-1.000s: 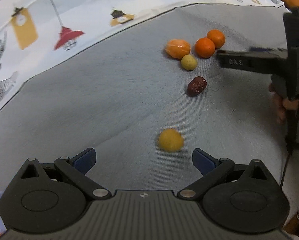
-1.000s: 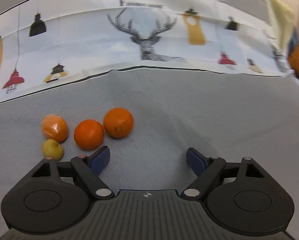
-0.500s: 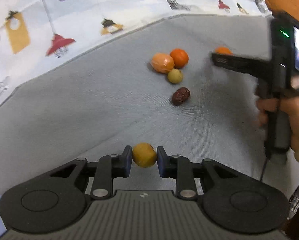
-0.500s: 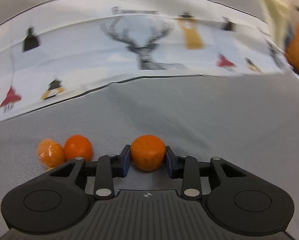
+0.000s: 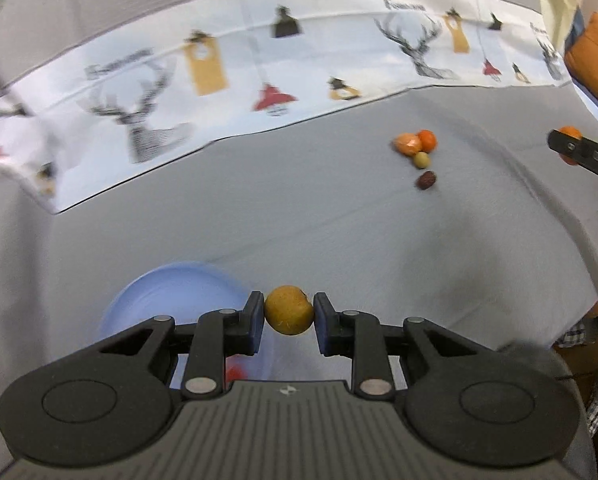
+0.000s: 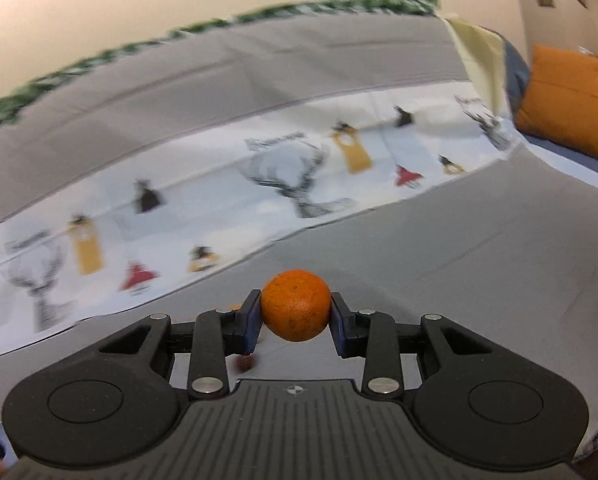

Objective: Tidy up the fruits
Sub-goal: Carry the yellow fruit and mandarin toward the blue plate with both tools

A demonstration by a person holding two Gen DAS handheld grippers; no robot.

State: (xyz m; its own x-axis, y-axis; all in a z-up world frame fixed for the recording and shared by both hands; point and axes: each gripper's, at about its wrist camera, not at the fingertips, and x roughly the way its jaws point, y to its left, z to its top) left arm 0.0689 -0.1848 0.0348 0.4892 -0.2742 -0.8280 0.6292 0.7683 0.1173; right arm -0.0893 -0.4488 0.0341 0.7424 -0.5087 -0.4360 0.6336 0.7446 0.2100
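Note:
My left gripper [image 5: 289, 316] is shut on a small yellow fruit [image 5: 289, 315] and holds it above the grey cloth, beside a light blue plate [image 5: 147, 304] at lower left. My right gripper [image 6: 295, 312] is shut on an orange [image 6: 295, 305], lifted off the cloth; it shows in the left wrist view [image 5: 567, 144] at the far right. Still on the cloth lie a wrapped orange fruit [image 5: 407, 144], another orange [image 5: 427, 139], a yellow-green fruit [image 5: 421, 159] and a dark red date [image 5: 427, 180].
A white printed cloth with deer and lamps [image 5: 259, 76] runs along the back of the grey cloth. An orange cushion [image 6: 571, 100] lies at the far right. A small red thing [image 5: 233, 372] shows on the plate under my left gripper.
Both grippers have lifted and swung away with their fruit. The left one has turned left, so the blue plate came into view. The remaining fruit pile looks farther off.

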